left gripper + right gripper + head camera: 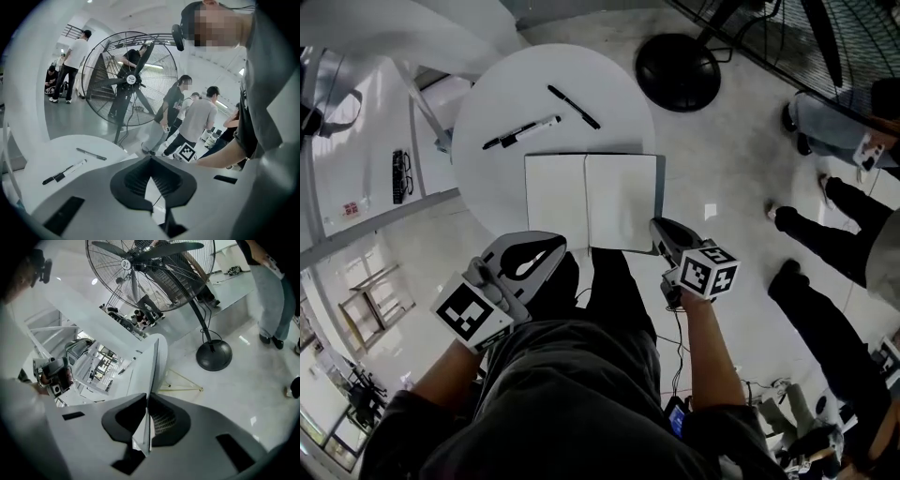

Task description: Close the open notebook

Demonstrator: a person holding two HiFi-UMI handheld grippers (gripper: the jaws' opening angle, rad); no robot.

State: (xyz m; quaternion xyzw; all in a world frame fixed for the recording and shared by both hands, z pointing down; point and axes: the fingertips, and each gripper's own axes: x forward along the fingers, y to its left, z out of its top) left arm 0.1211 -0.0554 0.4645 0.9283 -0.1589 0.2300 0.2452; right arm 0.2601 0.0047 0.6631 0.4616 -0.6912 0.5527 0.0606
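We are keeping the left tool [553,248] closed and empty at lower left, by the tabletop's [487,112] near rim. The open notebook [581,197] is lying at frame centre, and our right tool [657,228] is pinching its right-hand leaf's near corner.

An open white paper notebook [592,200] lies at the near edge of the round white surface [487,103]. Behind it lie a black-and-white marker [522,132], to the left, and a black pen [574,106], to the right. The right claw [657,226] is at the notebook's near right corner.
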